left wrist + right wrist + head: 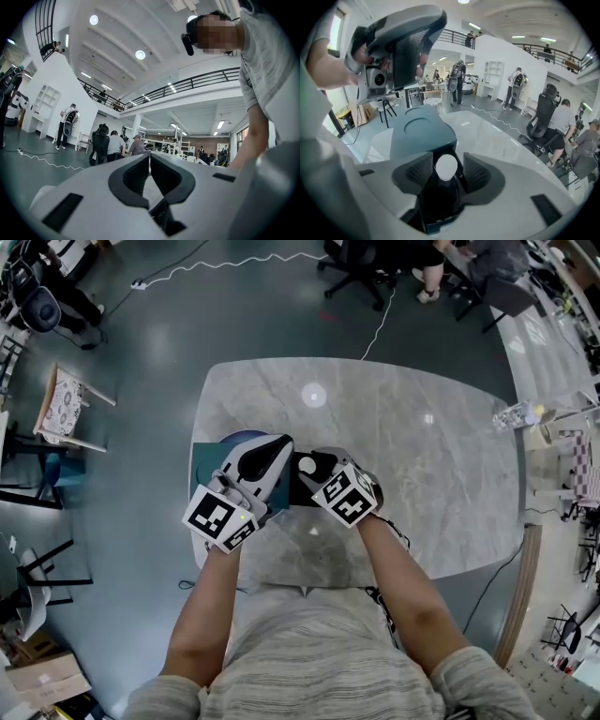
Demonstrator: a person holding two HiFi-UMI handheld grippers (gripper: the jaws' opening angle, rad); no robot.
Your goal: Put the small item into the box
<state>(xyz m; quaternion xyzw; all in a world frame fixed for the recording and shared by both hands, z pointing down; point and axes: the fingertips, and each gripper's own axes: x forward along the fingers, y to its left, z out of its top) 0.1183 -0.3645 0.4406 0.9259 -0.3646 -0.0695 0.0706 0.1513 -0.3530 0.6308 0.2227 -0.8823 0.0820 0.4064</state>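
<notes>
A small round white item (446,167) lies in the dark inside of the teal box (436,206), also seen as the white item (307,465) in the head view. The box's teal lid (423,129) with a round recess lies open beyond it. My right gripper (446,161) hangs over the box, open, with the item between its ribbed pads (417,171) but not pressed by them. My left gripper (283,441) is held higher over the lid, seen as the left gripper (401,37) at upper left. In its own view the left gripper (149,158) is shut on nothing.
The box (202,465) sits near the left edge of a grey marble table (422,474). Office chairs and people stand across the room. A white cable (380,324) runs over the floor beyond the table.
</notes>
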